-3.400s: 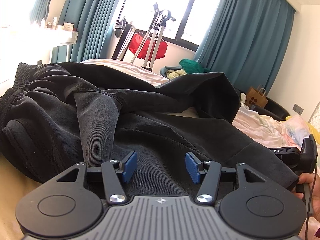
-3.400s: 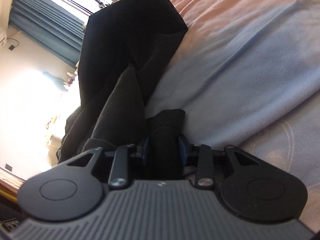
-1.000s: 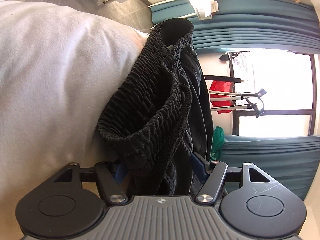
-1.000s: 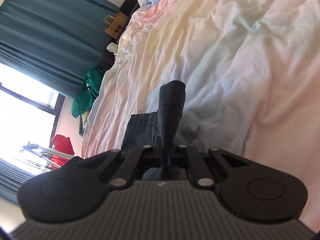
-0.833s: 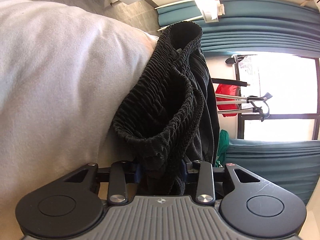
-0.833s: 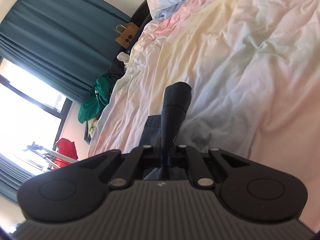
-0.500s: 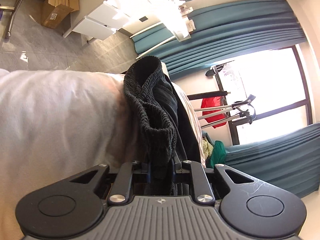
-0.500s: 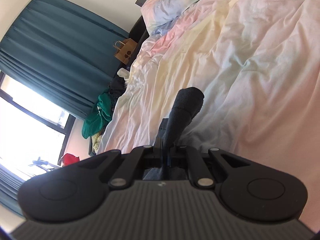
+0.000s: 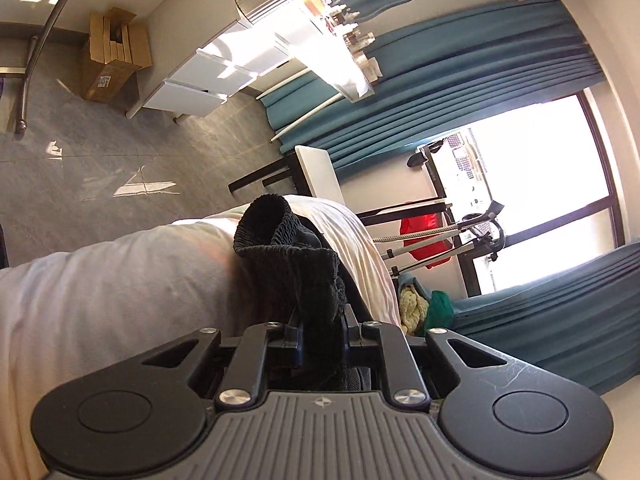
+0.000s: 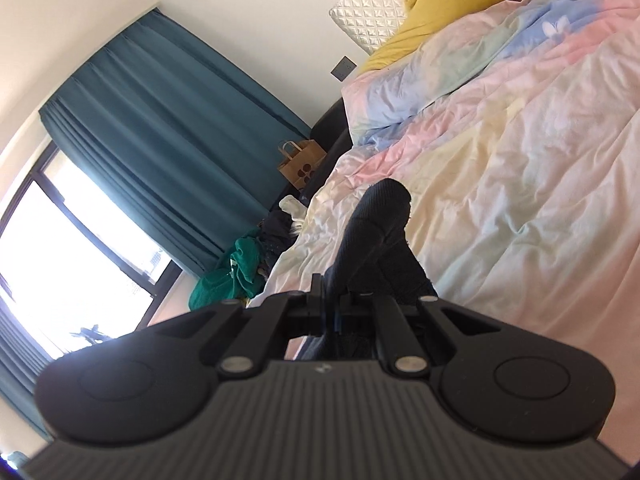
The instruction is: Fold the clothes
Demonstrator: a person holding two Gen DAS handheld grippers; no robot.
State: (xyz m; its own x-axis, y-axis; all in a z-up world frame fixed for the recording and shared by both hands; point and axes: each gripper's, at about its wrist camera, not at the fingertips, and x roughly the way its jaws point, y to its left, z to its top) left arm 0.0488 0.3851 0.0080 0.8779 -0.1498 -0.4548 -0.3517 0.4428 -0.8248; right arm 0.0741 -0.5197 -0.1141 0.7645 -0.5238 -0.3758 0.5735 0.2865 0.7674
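Lifting off the bed (image 9: 100,292): the left gripper (image 9: 320,340) has clamped its fingers on the black trousers (image 9: 288,256) waistband — the right gripper (image 10: 330,312) stays clamped on the hem, so stretching can begin.

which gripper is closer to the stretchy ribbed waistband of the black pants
Left. The left gripper is clamped on the waistband itself; the right gripper grips another end of the black pants.

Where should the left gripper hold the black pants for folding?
On the ribbed elastic waistband, edge-on from the open end, as the left gripper does now: the thick gathered band bunches between the fingers. The right gripper pinches the thinner far end.
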